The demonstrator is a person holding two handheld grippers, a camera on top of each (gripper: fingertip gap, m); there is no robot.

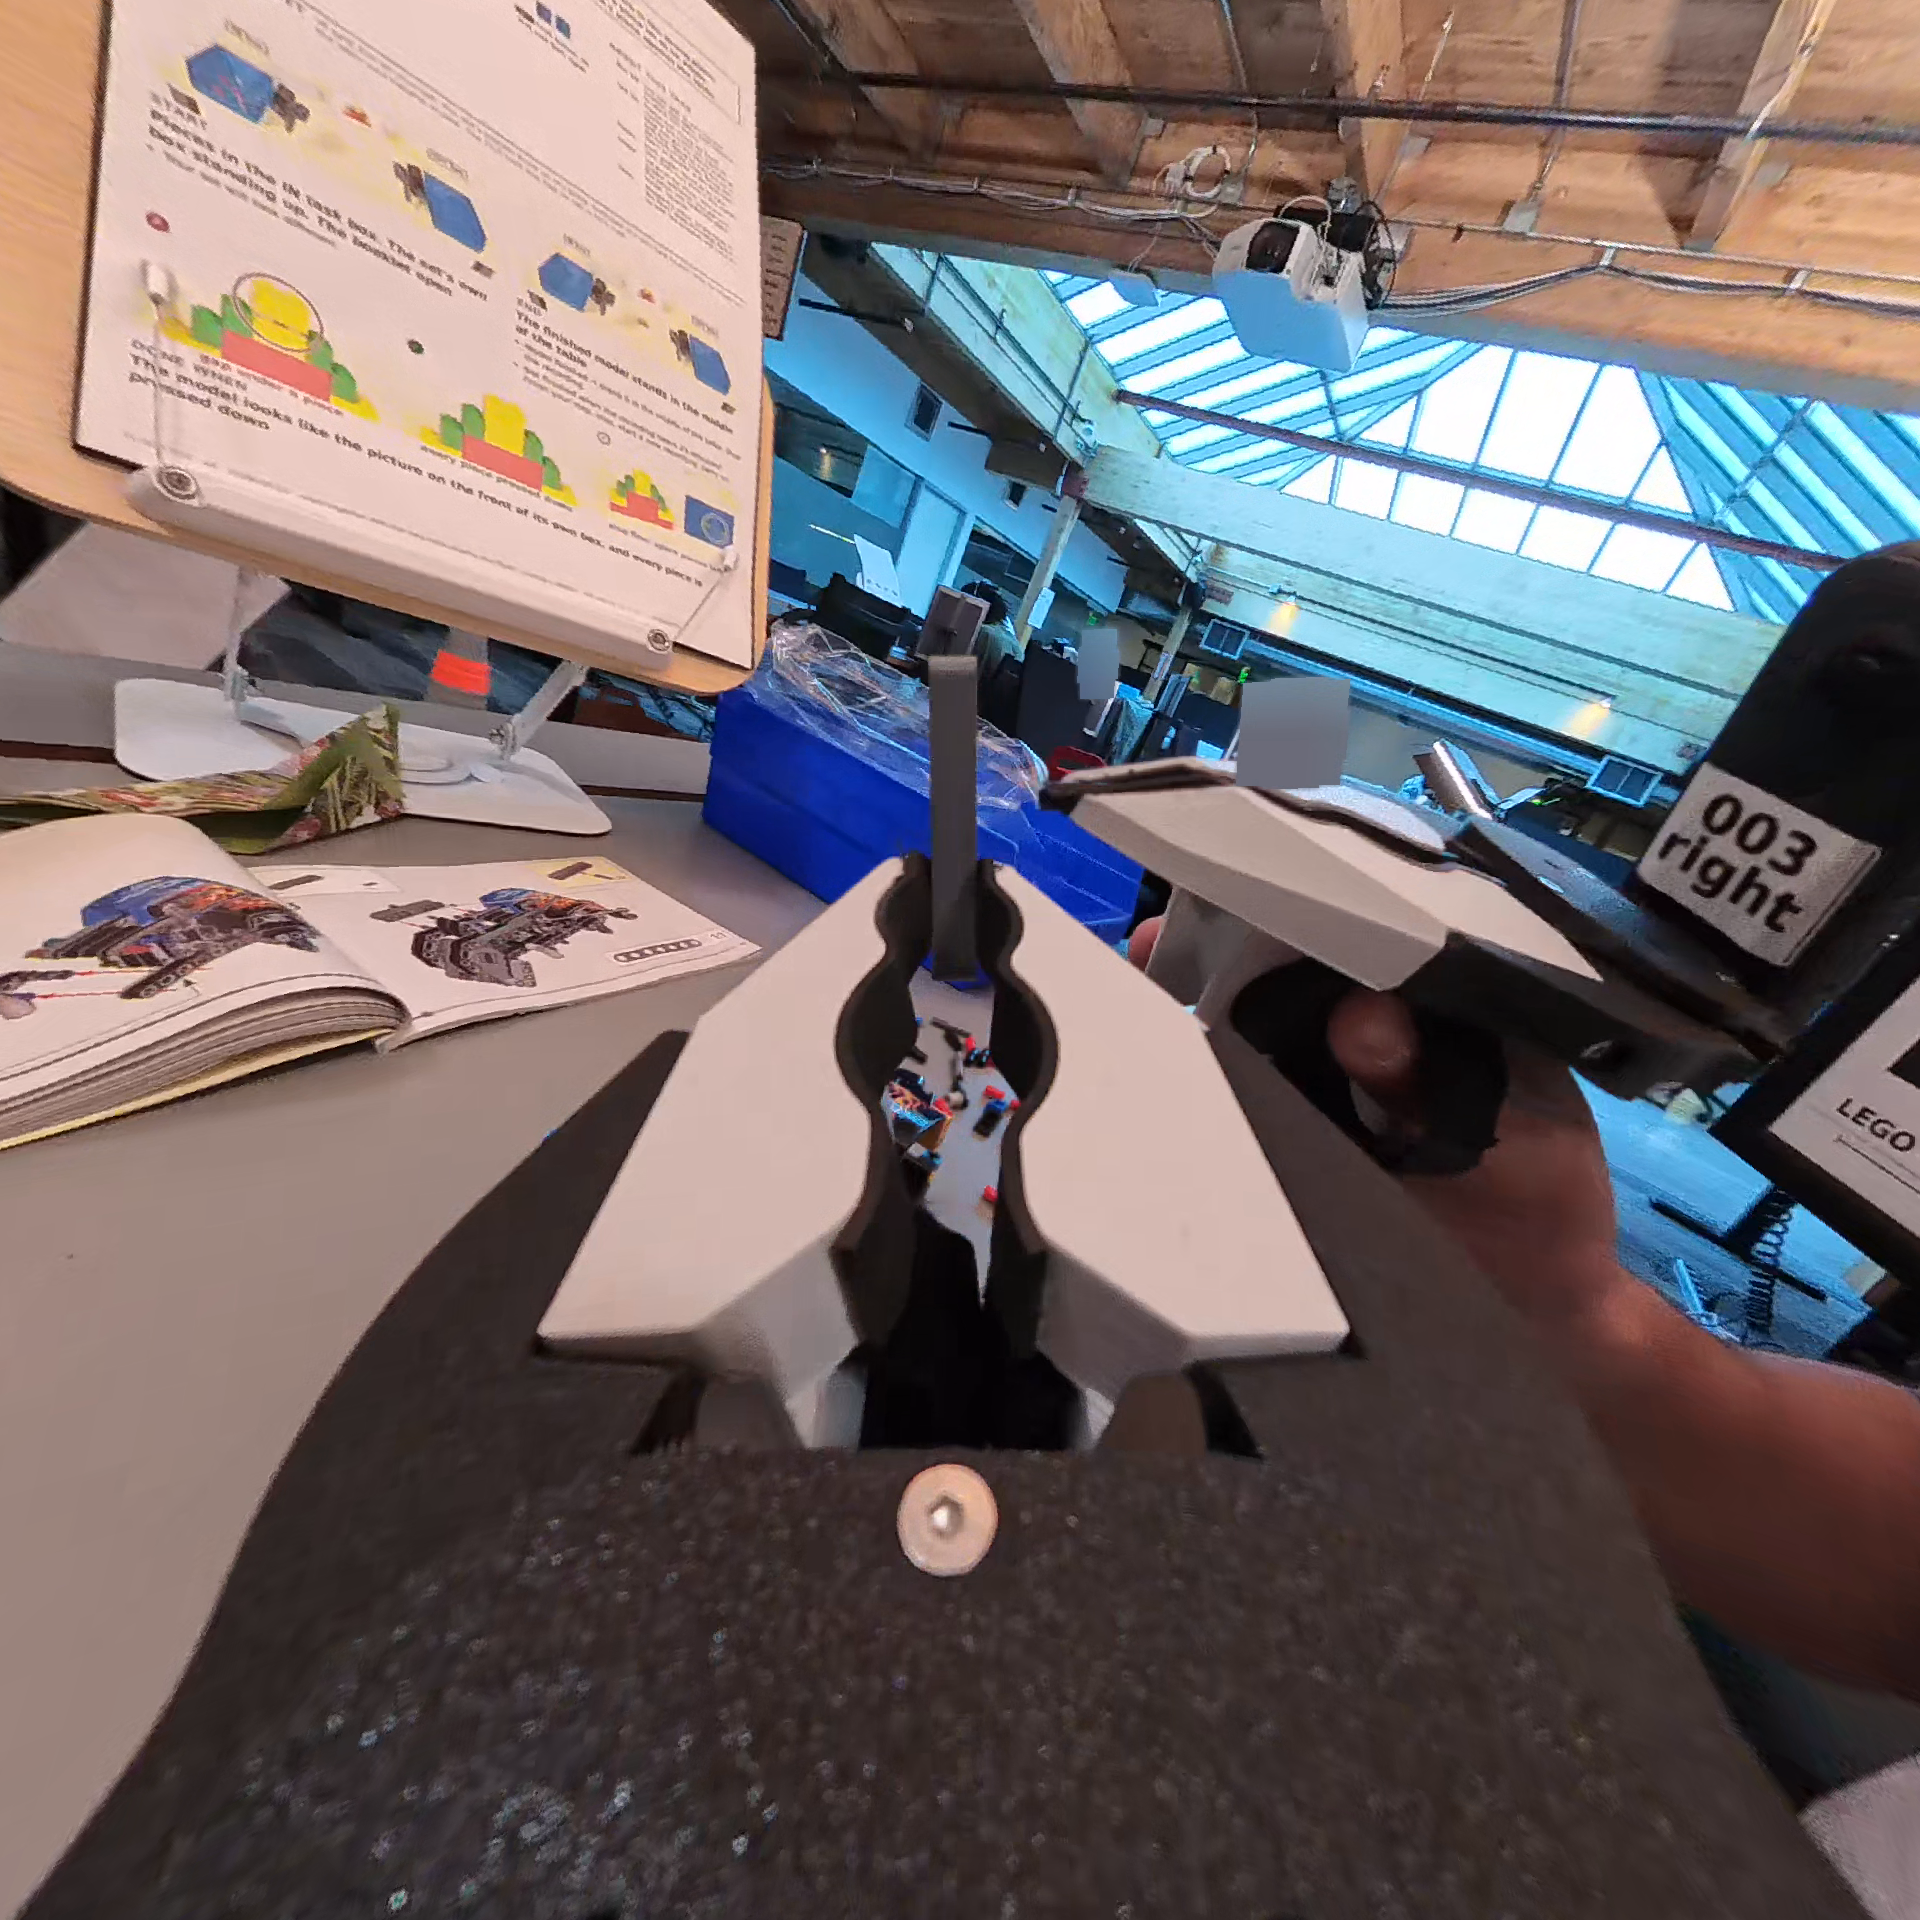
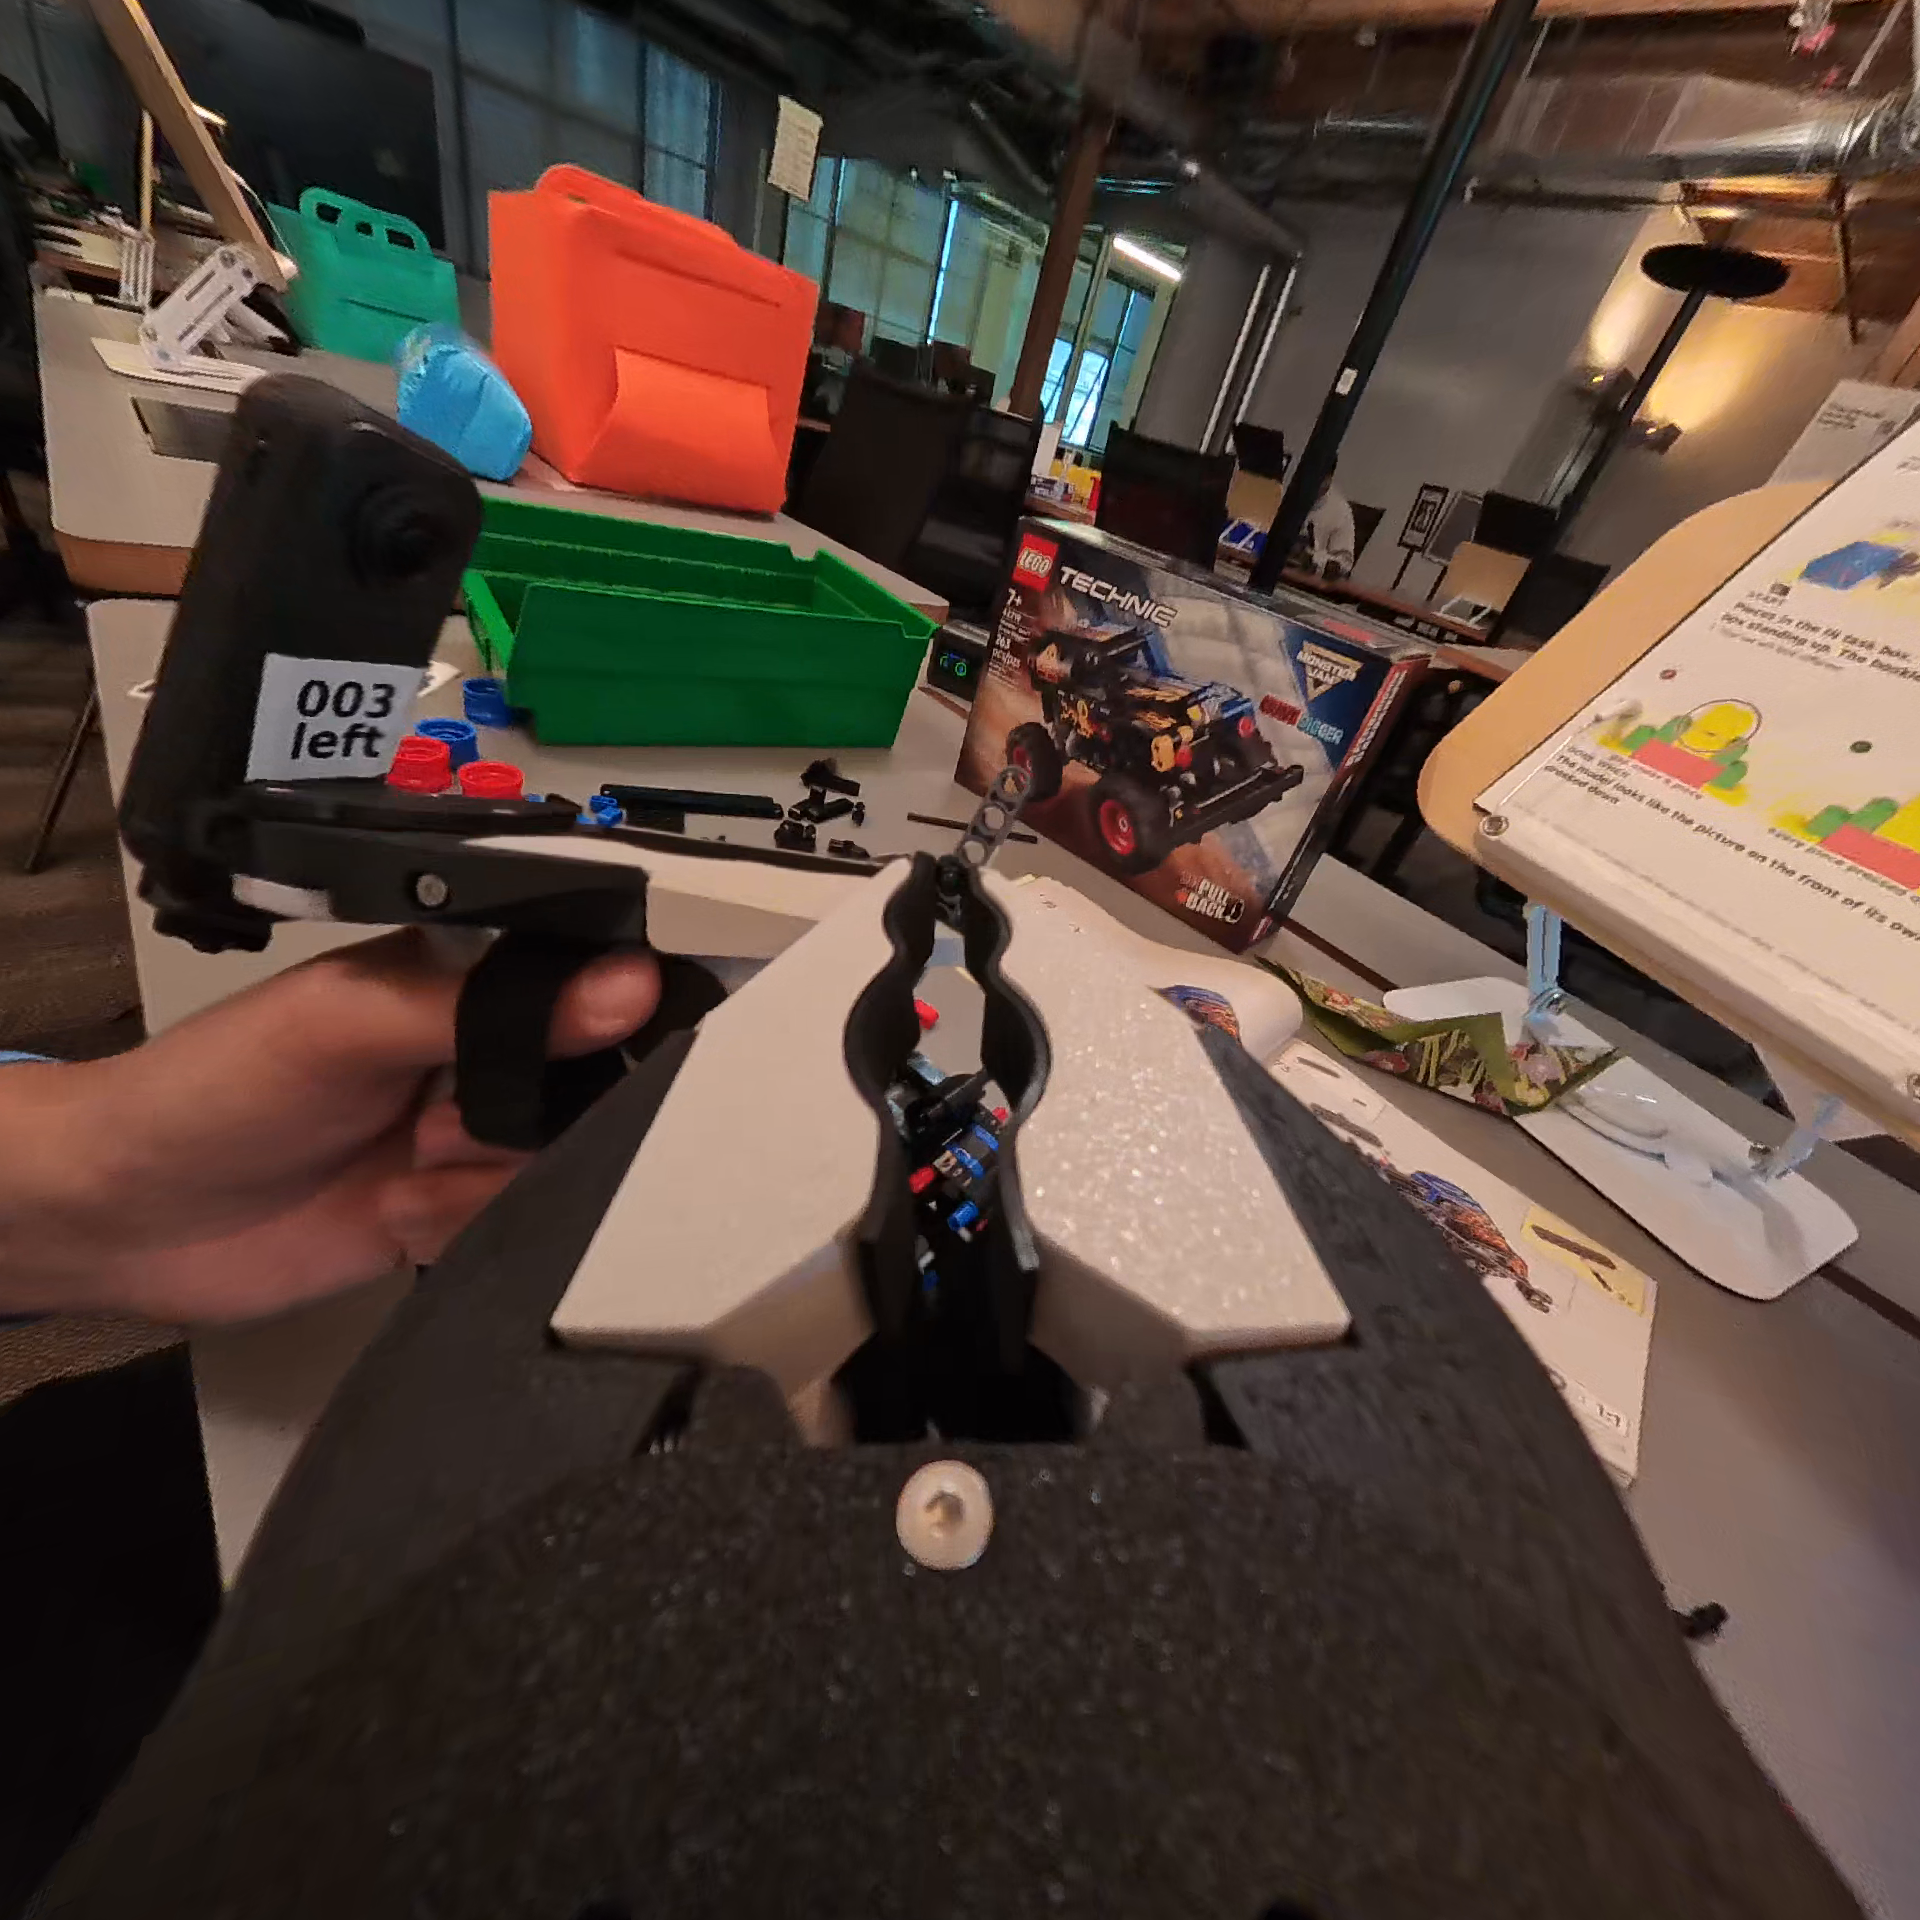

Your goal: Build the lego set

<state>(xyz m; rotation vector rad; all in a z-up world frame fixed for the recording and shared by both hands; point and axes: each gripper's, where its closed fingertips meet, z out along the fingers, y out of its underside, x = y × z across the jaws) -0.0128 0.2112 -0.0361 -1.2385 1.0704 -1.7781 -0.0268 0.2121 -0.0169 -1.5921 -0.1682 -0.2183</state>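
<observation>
My left gripper (image 1: 951, 883) is shut on a grey Technic beam (image 1: 953, 790) that sticks up out of its fingertips. The same beam, with its row of holes, shows in the right wrist view (image 2: 995, 808). My right gripper (image 2: 948, 878) is shut on a small black piece (image 2: 948, 891) at the beam's lower end. The two grippers meet tip to tip above the table, the left gripper (image 2: 868, 868) coming in from the left. In the left wrist view the right gripper (image 1: 1070, 795) comes in from the right. A partly built black, blue and red model (image 2: 951, 1138) lies below.
The set's box (image 2: 1174, 727) stands behind. A green tray (image 2: 686, 644), red and blue wheel hubs (image 2: 447, 758) and loose black pieces (image 2: 821, 805) lie at the left. An open booklet (image 1: 343, 935), a blue bin (image 1: 862, 800) and a sheet stand (image 1: 416, 312) are near. Only a small space, under 4 cm, lies between the two pairs of fingers.
</observation>
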